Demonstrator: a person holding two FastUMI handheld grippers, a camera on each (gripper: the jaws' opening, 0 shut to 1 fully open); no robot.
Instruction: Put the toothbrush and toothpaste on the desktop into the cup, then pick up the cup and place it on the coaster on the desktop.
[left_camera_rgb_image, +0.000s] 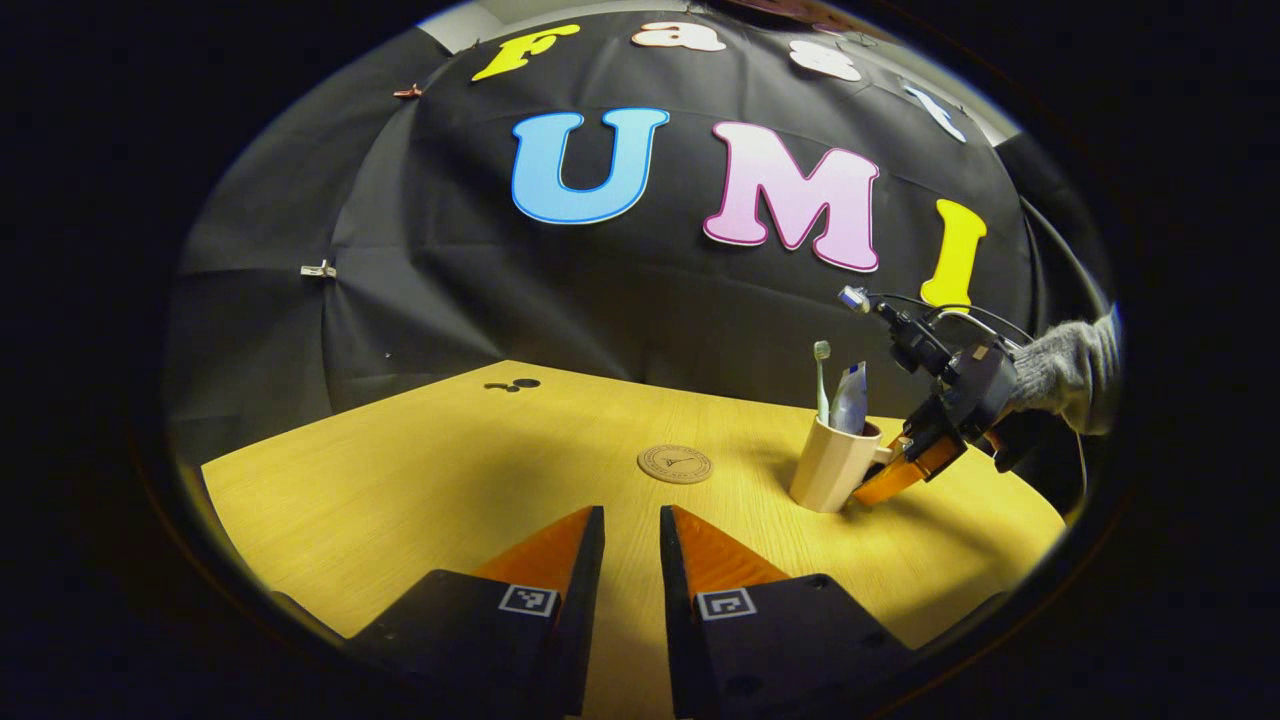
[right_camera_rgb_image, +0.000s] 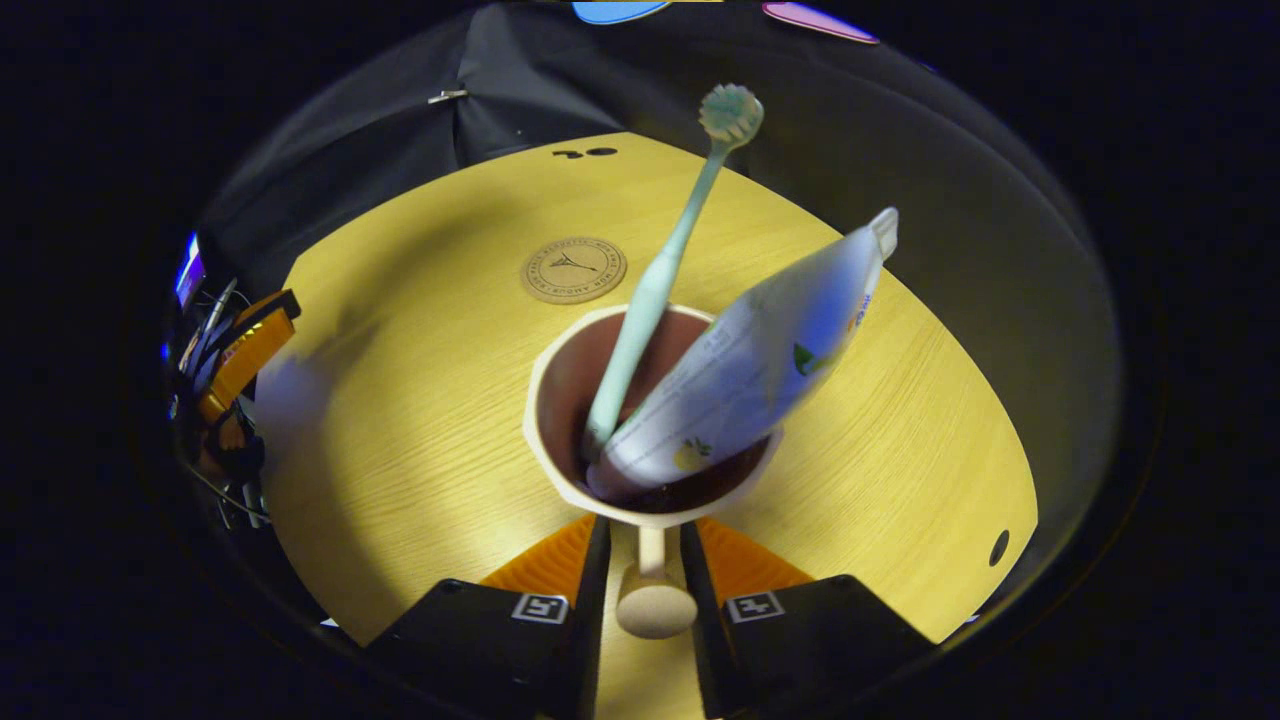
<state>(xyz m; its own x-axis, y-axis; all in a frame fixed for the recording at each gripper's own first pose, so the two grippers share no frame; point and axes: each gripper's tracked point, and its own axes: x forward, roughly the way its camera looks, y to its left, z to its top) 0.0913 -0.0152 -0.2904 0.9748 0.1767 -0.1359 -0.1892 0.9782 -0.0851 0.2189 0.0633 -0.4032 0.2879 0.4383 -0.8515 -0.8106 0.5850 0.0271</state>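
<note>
A beige cup (left_camera_rgb_image: 828, 468) stands on the wooden table, right of a round cork coaster (left_camera_rgb_image: 675, 463). A pale green toothbrush (left_camera_rgb_image: 821, 380) and a white toothpaste tube (left_camera_rgb_image: 850, 398) stick up out of it. My right gripper (left_camera_rgb_image: 885, 480), held by a grey-sleeved hand (left_camera_rgb_image: 1070, 365), is shut on the cup's handle. In the right gripper view the cup (right_camera_rgb_image: 560, 400) is right in front, with the handle (right_camera_rgb_image: 652, 590) between the fingers of my right gripper (right_camera_rgb_image: 645, 545); the toothbrush (right_camera_rgb_image: 660, 270) leans left, the tube (right_camera_rgb_image: 760, 360) right, and the coaster (right_camera_rgb_image: 573, 269) lies beyond. My left gripper (left_camera_rgb_image: 630, 520) hovers low over the table, shut with only a narrow slit and nothing in it.
The yellow wooden table (left_camera_rgb_image: 420, 470) ends at the black cloth wall behind. Small dark marks (left_camera_rgb_image: 512, 384) sit near its far edge, and a dark hole (right_camera_rgb_image: 998, 547) near the right edge. My left gripper (right_camera_rgb_image: 235, 360) shows at the table's left side in the right gripper view.
</note>
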